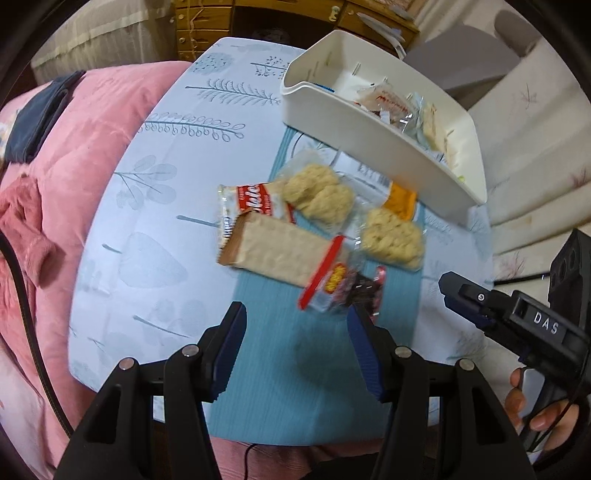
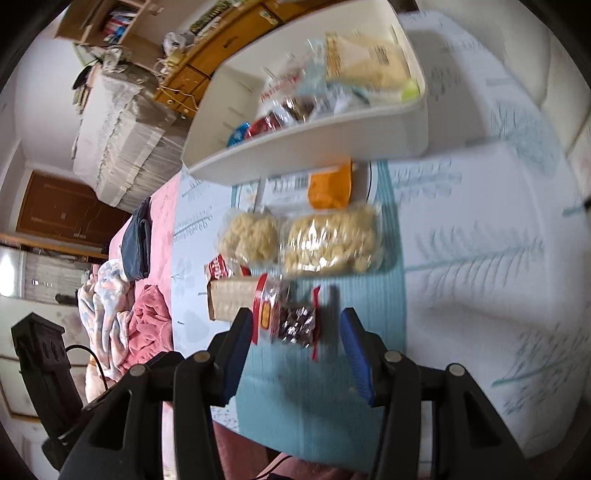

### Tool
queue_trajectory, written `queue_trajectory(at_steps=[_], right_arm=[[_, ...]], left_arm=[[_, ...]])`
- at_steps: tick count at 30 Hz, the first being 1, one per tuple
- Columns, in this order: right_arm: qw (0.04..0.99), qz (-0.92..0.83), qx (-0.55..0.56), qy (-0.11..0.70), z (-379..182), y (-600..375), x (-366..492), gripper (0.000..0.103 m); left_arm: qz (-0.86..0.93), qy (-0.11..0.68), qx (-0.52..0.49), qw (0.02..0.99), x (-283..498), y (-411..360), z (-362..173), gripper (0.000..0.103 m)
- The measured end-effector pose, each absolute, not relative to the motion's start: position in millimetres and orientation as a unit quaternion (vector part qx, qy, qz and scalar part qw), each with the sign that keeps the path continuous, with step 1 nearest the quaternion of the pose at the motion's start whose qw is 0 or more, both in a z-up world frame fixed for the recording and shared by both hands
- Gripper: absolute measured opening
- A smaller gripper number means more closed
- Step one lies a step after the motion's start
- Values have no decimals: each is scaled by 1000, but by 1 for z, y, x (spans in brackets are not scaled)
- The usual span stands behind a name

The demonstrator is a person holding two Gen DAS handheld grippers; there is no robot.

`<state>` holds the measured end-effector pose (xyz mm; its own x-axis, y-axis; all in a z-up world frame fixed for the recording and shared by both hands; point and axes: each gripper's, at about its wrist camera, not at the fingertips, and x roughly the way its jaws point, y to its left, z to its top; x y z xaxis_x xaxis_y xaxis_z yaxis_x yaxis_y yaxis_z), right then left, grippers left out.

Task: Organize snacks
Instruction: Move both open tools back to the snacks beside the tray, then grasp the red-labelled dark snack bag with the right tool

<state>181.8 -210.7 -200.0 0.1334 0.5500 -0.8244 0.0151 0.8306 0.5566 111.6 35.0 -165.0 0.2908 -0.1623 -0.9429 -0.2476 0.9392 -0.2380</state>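
Observation:
On a teal mat (image 1: 280, 369) lie loose snacks: a tan cracker pack (image 1: 273, 251), a red-and-white wrapper (image 1: 251, 199), two clear bags of pale puffs (image 1: 321, 195) (image 1: 391, 236), an orange packet (image 1: 400, 199) and a small clear packet of dark pieces (image 1: 336, 288). My left gripper (image 1: 295, 317) hangs open over the mat just short of that packet, holding nothing. My right gripper (image 2: 295, 321) is open too. The dark packet (image 2: 295, 321) lies on the mat beyond its fingertips, untouched. A white bin (image 1: 384, 158) behind the pile holds several snacks.
The table wears a pale blue leaf-print cloth (image 1: 177, 155). A pink blanket (image 1: 92, 129) lies to the left, with wooden drawers (image 1: 207, 22) behind. The right gripper (image 1: 461, 295) and the hand (image 1: 535, 406) holding it reach in from the right. The bin (image 2: 314, 151) stands close behind the snacks.

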Motion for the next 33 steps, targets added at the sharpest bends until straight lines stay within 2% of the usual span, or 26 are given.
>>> queue_trajectory(at_steps=[9, 23, 28, 33], right_arm=[[679, 105, 325, 650, -229, -192, 155, 49], [592, -63, 521, 611, -268, -190, 126, 49], [563, -103, 564, 595, -276, -191, 120, 49], [534, -143, 602, 576, -283, -197, 117, 49]], left_arm=[[-57, 610, -63, 787, 128, 56, -177, 56], [-228, 580, 152, 767, 161, 41, -208, 56], [-272, 575, 189, 748, 165, 27, -222, 56], [-297, 574, 214, 732, 170, 16, -235, 66]])
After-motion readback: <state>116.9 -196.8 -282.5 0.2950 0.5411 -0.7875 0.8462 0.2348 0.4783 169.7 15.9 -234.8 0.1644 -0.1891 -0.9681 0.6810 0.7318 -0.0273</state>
